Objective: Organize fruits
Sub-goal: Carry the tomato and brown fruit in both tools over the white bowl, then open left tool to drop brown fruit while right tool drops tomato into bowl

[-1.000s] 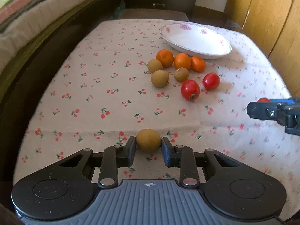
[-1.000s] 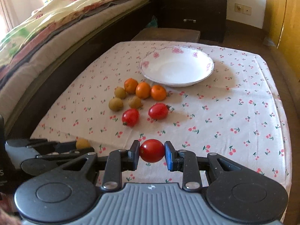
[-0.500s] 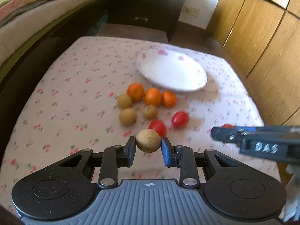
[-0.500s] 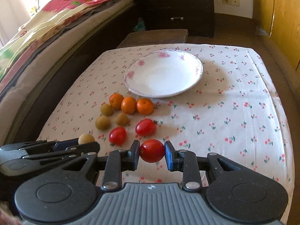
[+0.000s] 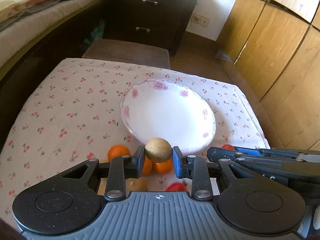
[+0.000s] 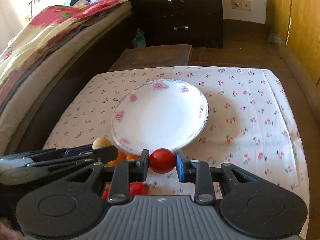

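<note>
Since a second ago you have carried both tongs forward over the table: the loose fruit that lay in mid-frame now sits low, partly hidden behind the fingers, and the plate (image 5: 168,116) fills the centre of each view. Your left tongs (image 5: 158,156) are clamped on a round, matte, tan-brown fruit (image 5: 158,150) with a rough speckled skin, held in the air at the near rim of the plate. Your right tongs (image 6: 162,161) are clamped on a smooth, glossy red tomato (image 6: 162,160), also at the plate's near edge. In both, the jaws stand only as far apart as the fruit between them, one pad black and the other blue. In the left view the right tongs lie across the lower right of the frame; in the right view the left tongs cross the lower left. The plate is shallow, round, white china with pink flowers around its rim. Below it, smooth oranges (image 5: 118,152) show at lower centre, with another tomato (image 6: 138,188) blurred near the bottom. The table wears a pale cloth (image 6: 250,108) printed with small red cherries.
</note>
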`<state>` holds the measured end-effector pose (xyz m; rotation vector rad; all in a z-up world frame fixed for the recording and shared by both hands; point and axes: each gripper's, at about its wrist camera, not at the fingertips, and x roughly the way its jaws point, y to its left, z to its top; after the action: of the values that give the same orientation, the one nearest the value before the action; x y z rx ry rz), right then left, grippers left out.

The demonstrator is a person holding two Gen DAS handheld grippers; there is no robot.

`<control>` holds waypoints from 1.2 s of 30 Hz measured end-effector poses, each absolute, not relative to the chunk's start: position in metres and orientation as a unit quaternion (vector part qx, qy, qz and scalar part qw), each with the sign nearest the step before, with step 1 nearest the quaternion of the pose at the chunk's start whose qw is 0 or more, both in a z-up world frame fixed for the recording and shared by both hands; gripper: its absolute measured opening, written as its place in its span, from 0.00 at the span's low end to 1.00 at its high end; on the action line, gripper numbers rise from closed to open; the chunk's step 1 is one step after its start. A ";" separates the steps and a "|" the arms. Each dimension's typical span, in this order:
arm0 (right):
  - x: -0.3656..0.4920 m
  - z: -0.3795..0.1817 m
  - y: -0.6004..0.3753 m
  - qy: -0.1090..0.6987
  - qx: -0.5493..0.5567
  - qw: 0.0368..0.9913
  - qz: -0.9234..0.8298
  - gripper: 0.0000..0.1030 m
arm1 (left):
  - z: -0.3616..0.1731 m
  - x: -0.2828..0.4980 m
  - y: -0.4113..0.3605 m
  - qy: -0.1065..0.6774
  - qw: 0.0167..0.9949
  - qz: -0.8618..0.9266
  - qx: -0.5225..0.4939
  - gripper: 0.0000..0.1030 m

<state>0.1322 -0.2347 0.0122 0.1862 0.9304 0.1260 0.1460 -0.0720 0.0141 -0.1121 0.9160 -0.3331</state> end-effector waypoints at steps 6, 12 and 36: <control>0.160 0.004 -0.245 0.453 0.094 0.885 0.056 0.29 | 0.007 0.173 -0.084 0.448 0.878 -0.159 -0.052 0.36; 0.177 -0.005 -0.251 0.461 0.101 0.880 0.051 0.29 | -0.003 0.192 -0.092 0.461 0.873 -0.152 -0.046 0.35; 0.191 -0.014 -0.248 0.469 0.108 0.876 0.044 0.30 | -0.010 0.200 -0.092 0.470 0.872 -0.128 -0.044 0.40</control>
<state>0.1910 -0.2478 -0.0142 0.2264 0.9786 0.0914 0.1997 -0.0920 -0.0098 -0.0921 0.9824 -0.2669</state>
